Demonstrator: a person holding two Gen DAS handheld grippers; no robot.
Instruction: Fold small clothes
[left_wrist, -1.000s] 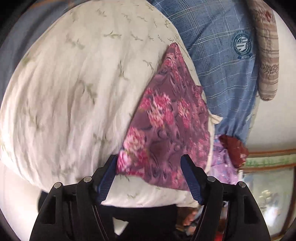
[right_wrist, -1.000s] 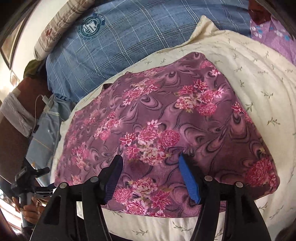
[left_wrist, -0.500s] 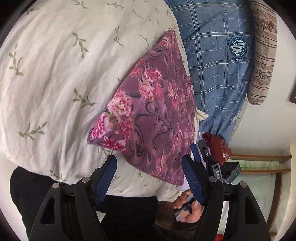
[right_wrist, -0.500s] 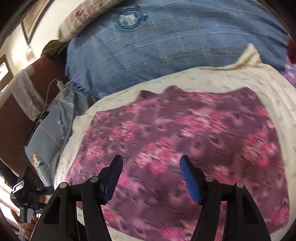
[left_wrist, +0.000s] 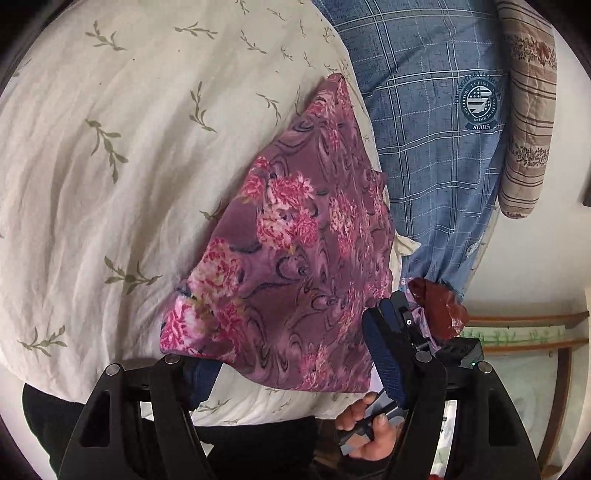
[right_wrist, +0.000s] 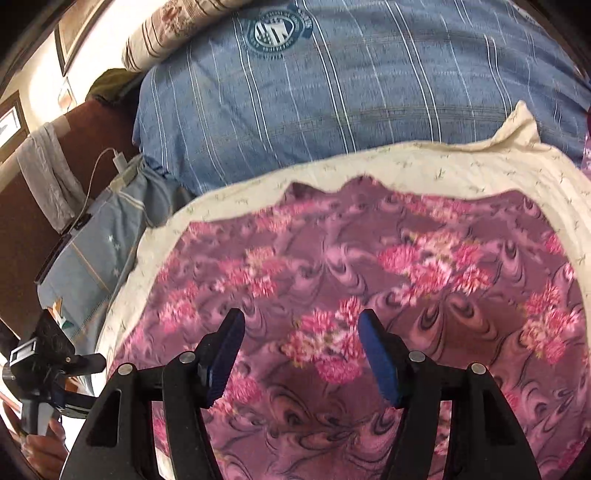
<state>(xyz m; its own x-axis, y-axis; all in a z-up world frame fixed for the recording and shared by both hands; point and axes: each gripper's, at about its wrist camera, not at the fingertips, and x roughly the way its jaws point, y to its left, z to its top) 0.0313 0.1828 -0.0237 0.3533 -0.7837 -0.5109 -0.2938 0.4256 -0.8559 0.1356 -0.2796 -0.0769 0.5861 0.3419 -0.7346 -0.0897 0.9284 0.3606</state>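
Flat on cream sheet (left_wrist: 110, 184), floral cloth (left_wrist: 295, 266); both grippers gaping

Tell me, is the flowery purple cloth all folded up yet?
Not finished, it seems. The purple floral cloth lies fairly flat on the cream leafy sheet; whether any fold is made, I cannot tell. Right now the left hand-held gripper sits at its near edge, jaws open, one finger tucked under the hem. The right hand-held gripper hovers open above it, holding nothing. Grabbing and folding are still left.
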